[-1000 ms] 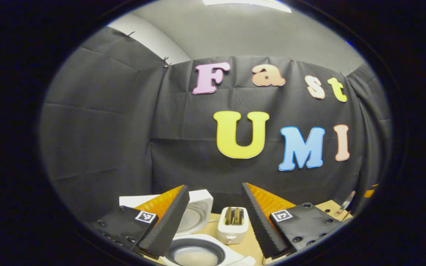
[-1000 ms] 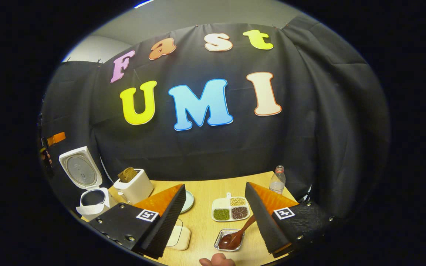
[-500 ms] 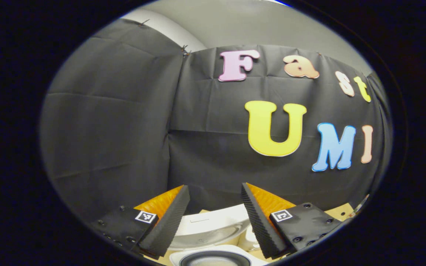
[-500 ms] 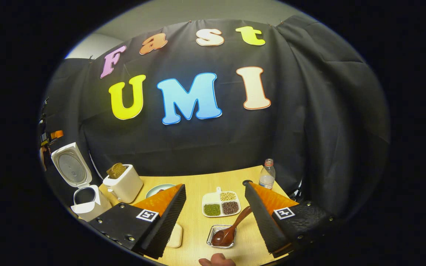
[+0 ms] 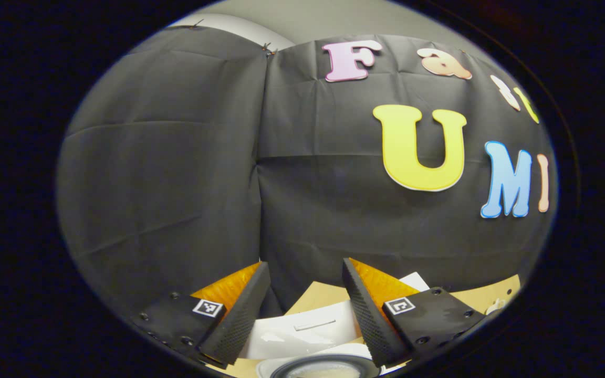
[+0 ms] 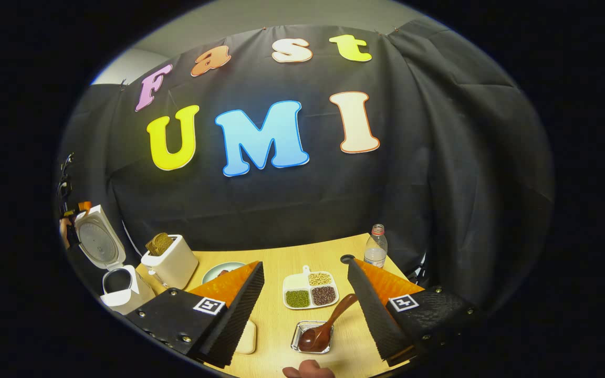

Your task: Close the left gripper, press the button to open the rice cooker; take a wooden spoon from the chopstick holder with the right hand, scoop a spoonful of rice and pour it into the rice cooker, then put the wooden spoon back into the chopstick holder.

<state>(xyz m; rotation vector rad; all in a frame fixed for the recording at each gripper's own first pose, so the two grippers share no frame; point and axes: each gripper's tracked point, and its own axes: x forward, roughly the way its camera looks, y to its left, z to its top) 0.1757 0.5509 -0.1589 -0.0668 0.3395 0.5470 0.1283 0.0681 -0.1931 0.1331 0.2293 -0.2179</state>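
The rice cooker (image 6: 116, 262) is seen lid-up at the worktop's (image 6: 281, 320) far left. Both the right hand-held gripper (image 6: 305, 310) and left hand-held gripper (image 5: 302, 310) are held wide open, empty. The wooden spoon (image 6: 329, 328), lying in a small tray (image 6: 300, 341), could be knocked aside by a careless approach.

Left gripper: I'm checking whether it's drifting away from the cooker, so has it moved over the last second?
Yes. The left gripper has swung leftward: the toaster has slid out of its view, and the rice cooker's lid now lies between its fingers.
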